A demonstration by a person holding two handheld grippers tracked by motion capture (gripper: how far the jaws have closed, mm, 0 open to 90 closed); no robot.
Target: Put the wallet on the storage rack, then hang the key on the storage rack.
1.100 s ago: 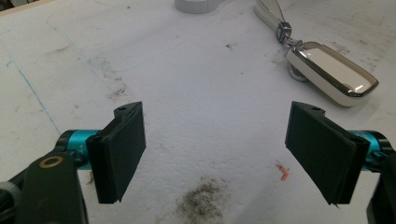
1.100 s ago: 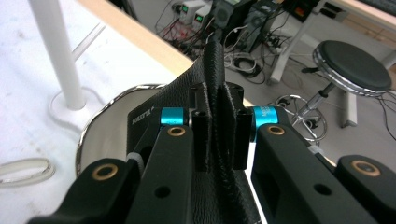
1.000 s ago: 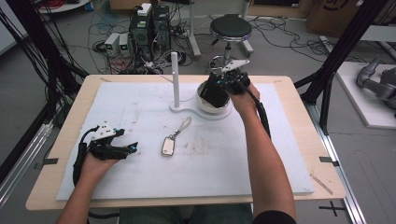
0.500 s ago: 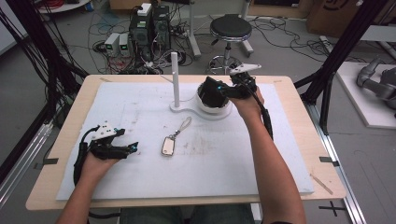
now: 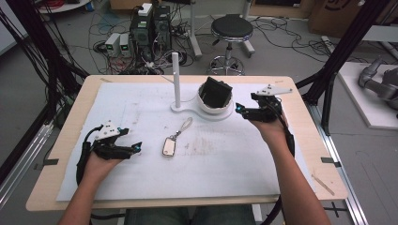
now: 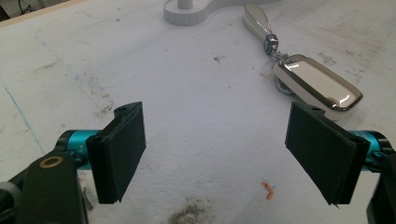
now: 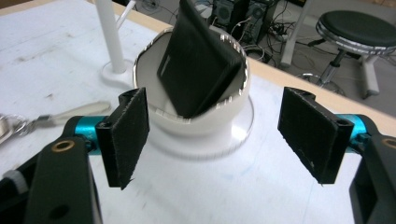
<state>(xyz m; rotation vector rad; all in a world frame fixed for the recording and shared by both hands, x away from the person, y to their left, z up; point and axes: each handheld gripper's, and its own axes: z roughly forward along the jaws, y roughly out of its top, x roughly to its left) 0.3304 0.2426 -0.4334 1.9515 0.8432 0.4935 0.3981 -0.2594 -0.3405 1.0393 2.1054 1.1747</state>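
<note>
I am pulling my right gripper [image 5: 240, 109] away, jaws just opened and empty. The wallet [image 5: 216, 92] is leaning in the cup [image 5: 215, 111]. Next, my open, empty left gripper [image 5: 137, 147] needs the key [image 5: 169, 146] beside it.

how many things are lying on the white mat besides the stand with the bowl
1: a silver key fob with its strap, mid-mat, right of the left gripper. The black wallet stands inside the bowl, not on the mat.

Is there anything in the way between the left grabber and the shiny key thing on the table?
No. The left gripper is open, and the silver key fob lies just ahead of it, off toward one jaw. Between them there's just bare white mat. The white stand is farther back, out of the way.
</note>
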